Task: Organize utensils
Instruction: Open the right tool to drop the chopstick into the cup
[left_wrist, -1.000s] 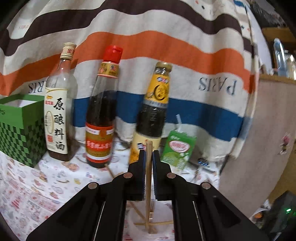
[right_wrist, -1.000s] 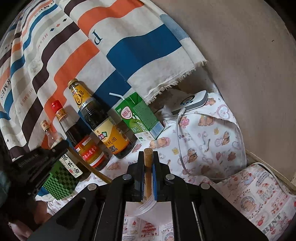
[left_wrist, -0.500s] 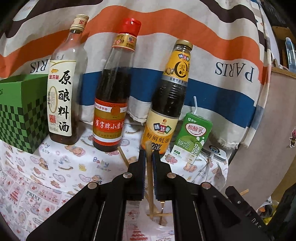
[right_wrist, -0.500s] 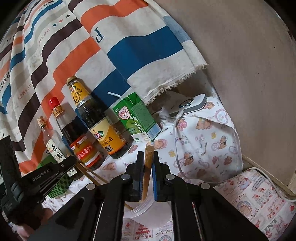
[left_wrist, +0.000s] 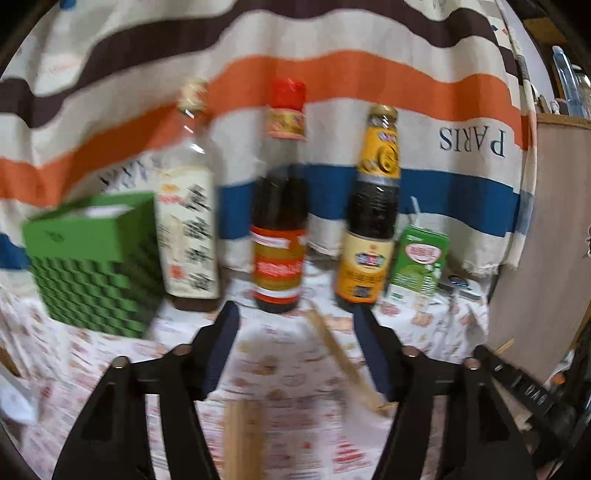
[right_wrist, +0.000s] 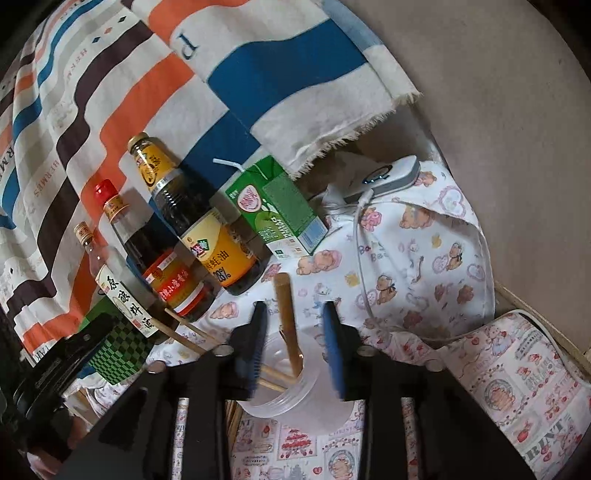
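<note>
A clear plastic cup (right_wrist: 295, 391) stands on the printed tablecloth just below my right gripper (right_wrist: 295, 314). A thick wooden stick (right_wrist: 288, 321) leans upright in it between my open fingers, touching neither. Thin wooden chopsticks (right_wrist: 184, 332) stick out of the cup to the left. My left gripper (left_wrist: 295, 321) is open and empty; the view is blurred. A chopstick (left_wrist: 343, 362) slants between its fingers and a blurred wooden stick (left_wrist: 240, 439) shows at the bottom. The left gripper also shows at the left edge of the right wrist view (right_wrist: 55, 373).
Three sauce bottles (left_wrist: 280, 221) stand in a row against a striped cloth, with a green drink carton (left_wrist: 417, 266) to their right and a green checkered box (left_wrist: 92, 266) to their left. A white device with a cable (right_wrist: 384, 177) lies at the back right.
Both grippers have opened and let go of their sticks. The thick stick now stands in the cup. The left gripper has pulled back and up from the bottles.
</note>
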